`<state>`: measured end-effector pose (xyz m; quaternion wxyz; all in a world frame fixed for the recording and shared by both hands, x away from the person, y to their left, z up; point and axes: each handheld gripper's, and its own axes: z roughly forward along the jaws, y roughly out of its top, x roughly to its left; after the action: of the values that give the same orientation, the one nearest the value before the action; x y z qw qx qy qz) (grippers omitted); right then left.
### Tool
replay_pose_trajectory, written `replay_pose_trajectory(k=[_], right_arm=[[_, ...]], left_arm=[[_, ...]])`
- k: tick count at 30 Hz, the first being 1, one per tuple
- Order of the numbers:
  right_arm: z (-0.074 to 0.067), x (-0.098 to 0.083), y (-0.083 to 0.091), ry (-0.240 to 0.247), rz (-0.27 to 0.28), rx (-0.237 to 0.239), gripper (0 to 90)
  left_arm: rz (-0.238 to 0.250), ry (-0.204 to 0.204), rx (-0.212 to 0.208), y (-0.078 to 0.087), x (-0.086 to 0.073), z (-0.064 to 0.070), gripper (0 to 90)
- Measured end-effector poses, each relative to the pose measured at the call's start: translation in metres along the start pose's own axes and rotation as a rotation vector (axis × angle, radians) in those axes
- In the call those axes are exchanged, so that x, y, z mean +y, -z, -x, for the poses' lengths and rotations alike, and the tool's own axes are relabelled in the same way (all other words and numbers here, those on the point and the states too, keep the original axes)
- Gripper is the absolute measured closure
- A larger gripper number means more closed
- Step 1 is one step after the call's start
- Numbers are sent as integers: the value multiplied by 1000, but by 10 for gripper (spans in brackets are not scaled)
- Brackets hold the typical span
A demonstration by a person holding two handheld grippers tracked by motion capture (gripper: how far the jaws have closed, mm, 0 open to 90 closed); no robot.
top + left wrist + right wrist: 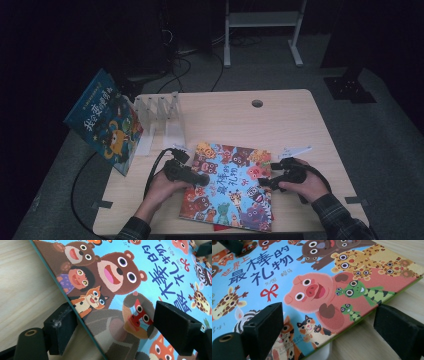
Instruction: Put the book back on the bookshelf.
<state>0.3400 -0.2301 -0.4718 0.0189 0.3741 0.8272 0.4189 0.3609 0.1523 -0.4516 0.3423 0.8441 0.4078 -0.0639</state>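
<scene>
Picture book (pixel 231 186): lies flat on the desk (pixel 280 120), lower centre of the high view, between the two hands.
Cover title: large dark blue characters "最棒的礼物" with smaller red "世界上" above, read in the right gripper view (pixel 262 267); a red bow sits beneath.
Cover art: cartoon bears, a pig, a giraffe, a zebra, cats and frogs on light blue.
Left gripper (pixel 200 179): at the book's left edge; in the left gripper view its jaws stand released, one on each side of that edge, pads clear of the cover (pixel 117 302).
Right gripper (pixel 264 182): at the book's right edge; jaws released and wide, straddling the edge without pressing.
Second book (pixel 106 122): upper left of the high view, leaning at the desk's left end; yellow characters on dark blue, too small to read surely.
White rack (pixel 159 116): just right of that book.
</scene>
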Motion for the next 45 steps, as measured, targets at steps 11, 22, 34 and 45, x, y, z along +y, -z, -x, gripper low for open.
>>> replay_pose_trajectory(k=[11, 22, 34, 45], right_arm=[[-21, 6, -17, 23, 11, 27, 83], [-21, 5, -18, 19, 15, 31, 63], [-15, 2, -20, 8, -45, 177, 55], [-14, 0, -20, 6, -62, 218, 23]], left_arm=[[40, 7, -28, 12, -19, -25, 46], [42, 63, -130, 7, -17, -23, 9], [116, 68, -185, 24, -7, -16, 17], [185, 21, -200, 35, 7, -6, 53]])
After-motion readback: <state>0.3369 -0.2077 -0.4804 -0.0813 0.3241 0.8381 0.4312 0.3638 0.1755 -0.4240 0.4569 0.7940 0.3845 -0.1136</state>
